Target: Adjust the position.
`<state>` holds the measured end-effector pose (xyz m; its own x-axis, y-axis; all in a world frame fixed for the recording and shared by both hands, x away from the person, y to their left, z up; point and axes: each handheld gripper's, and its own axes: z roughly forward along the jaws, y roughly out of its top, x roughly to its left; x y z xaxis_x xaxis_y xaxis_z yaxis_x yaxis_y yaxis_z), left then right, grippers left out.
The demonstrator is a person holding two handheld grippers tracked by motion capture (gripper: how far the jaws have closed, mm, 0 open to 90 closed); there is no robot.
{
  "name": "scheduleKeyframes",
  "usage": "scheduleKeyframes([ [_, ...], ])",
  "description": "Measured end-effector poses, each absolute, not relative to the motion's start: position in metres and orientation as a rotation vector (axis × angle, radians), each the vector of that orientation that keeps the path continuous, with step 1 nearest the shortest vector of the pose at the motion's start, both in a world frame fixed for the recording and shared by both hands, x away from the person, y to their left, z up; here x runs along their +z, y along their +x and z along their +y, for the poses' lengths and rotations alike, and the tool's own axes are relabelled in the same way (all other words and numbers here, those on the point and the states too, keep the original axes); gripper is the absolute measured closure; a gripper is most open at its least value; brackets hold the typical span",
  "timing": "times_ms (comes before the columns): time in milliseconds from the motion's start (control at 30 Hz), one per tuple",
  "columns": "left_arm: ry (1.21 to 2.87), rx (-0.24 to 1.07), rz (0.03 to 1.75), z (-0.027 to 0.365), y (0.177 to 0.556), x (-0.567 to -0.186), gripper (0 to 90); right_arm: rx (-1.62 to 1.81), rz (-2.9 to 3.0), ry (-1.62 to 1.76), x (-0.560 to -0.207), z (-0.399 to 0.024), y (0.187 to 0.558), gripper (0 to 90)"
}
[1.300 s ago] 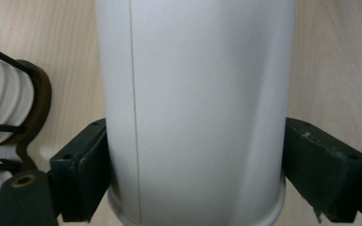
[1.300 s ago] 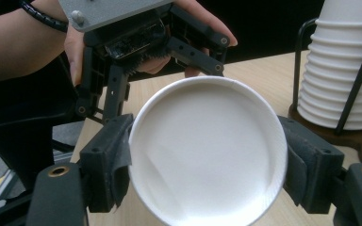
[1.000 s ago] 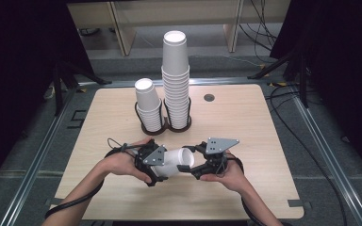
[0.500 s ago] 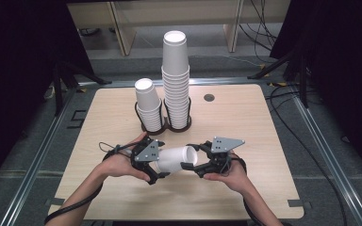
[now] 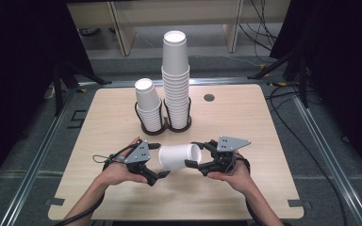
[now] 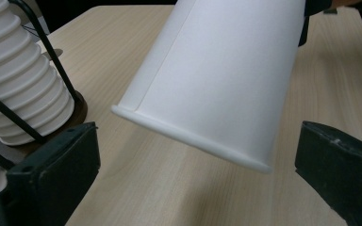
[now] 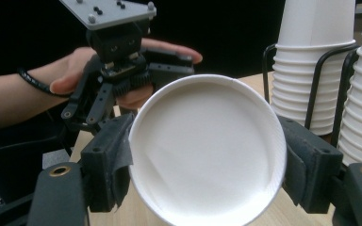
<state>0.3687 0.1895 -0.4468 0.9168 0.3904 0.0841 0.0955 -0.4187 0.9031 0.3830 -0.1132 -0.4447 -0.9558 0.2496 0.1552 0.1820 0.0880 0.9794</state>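
Note:
A white paper cup lies on its side in the air just above the wooden table. My right gripper is shut on it at the rim; in the right gripper view the pads press both sides of the cup's open mouth. My left gripper stands open at the cup's base end. Its jaws have just been opening, and in the left gripper view the cup hangs above and between the wide-spread fingers, touching neither.
Behind the hands, a black wire holder carries a tall stack of white cups and a shorter stack. A dark round hole sits at the table's far right. Dark floor and cables surround the table.
The left gripper's jaws have spread apart and let go of the cup's base, and that hand has sunk and drawn back to the left. The right gripper still holds the cup.

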Motion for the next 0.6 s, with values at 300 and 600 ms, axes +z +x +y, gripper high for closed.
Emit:
scheduleKeyframes([
  [300, 1.912, 0.335, 0.368, 0.1898, 0.3692, -0.4545, 0.1, 2.033, 2.278, 0.460, -0.4433, -0.1109, 0.3839, 27.8],
  [600, 1.893, 0.315, 0.358, 0.1901, 0.3739, -0.4561, 0.1, 2.077, 2.272, 0.444, -0.4430, -0.1102, 0.3854, 27.8],
])
